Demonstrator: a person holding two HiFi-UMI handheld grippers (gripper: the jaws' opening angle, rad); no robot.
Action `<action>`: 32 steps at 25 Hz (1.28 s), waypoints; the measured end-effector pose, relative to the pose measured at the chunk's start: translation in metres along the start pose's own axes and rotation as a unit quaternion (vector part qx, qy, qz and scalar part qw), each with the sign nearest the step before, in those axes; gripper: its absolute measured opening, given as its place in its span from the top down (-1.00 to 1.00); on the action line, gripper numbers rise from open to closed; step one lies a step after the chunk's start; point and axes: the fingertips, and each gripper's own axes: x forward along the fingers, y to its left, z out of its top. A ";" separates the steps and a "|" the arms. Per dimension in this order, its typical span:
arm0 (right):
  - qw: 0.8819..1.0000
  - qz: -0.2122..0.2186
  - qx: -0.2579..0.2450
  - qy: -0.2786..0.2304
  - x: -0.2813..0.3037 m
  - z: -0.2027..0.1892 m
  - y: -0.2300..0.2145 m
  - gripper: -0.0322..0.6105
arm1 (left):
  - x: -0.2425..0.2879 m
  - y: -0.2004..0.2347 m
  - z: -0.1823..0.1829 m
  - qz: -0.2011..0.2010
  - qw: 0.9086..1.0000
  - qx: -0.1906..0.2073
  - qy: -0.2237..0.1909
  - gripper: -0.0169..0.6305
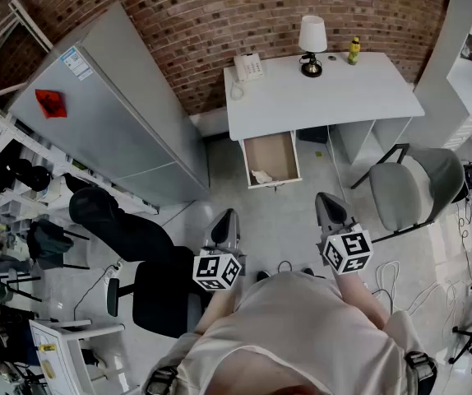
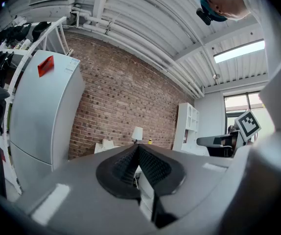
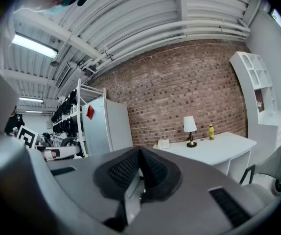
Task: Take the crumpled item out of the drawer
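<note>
A white desk (image 1: 318, 97) stands against the brick wall, with its drawer (image 1: 289, 160) pulled out toward me. In the drawer's near left corner lies a crumpled white item (image 1: 261, 176). My left gripper (image 1: 229, 216) and right gripper (image 1: 325, 197) hover side by side above the floor, short of the drawer and pointing toward it. Both are shut with nothing between the pads. In the left gripper view the pads (image 2: 150, 166) meet in a line, and they do the same in the right gripper view (image 3: 152, 169). The drawer's inside is hidden in both gripper views.
A lamp (image 1: 312, 44), a telephone (image 1: 248, 67) and a yellow bottle (image 1: 354, 49) sit on the desk. A grey refrigerator (image 1: 113, 113) stands left, a black office chair (image 1: 150, 278) near my left side, a grey chair (image 1: 413, 189) right of the drawer. Cables (image 1: 388, 274) lie on the floor.
</note>
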 end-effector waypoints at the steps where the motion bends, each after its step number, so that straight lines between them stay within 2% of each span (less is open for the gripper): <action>1: 1.000 0.002 0.001 0.000 -0.001 0.000 -0.001 0.88 | 0.001 -0.004 0.000 -0.002 1.000 0.001 0.001 0.92; 15: 1.000 0.014 0.010 0.011 -0.014 -0.004 -0.040 0.88 | 0.013 -0.039 -0.005 0.016 1.000 0.011 0.010 0.92; 22: 0.999 0.043 0.001 0.024 -0.024 -0.009 -0.059 0.88 | 0.018 -0.060 -0.014 0.037 0.999 0.008 0.013 0.92; 27: 0.998 0.060 -0.003 0.034 -0.028 -0.013 -0.074 0.88 | 0.029 -0.082 -0.014 0.034 0.999 0.016 0.014 0.92; 32: 0.997 0.069 0.005 0.032 -0.021 -0.015 -0.081 0.88 | 0.039 -0.079 -0.023 0.036 0.999 0.004 0.025 0.92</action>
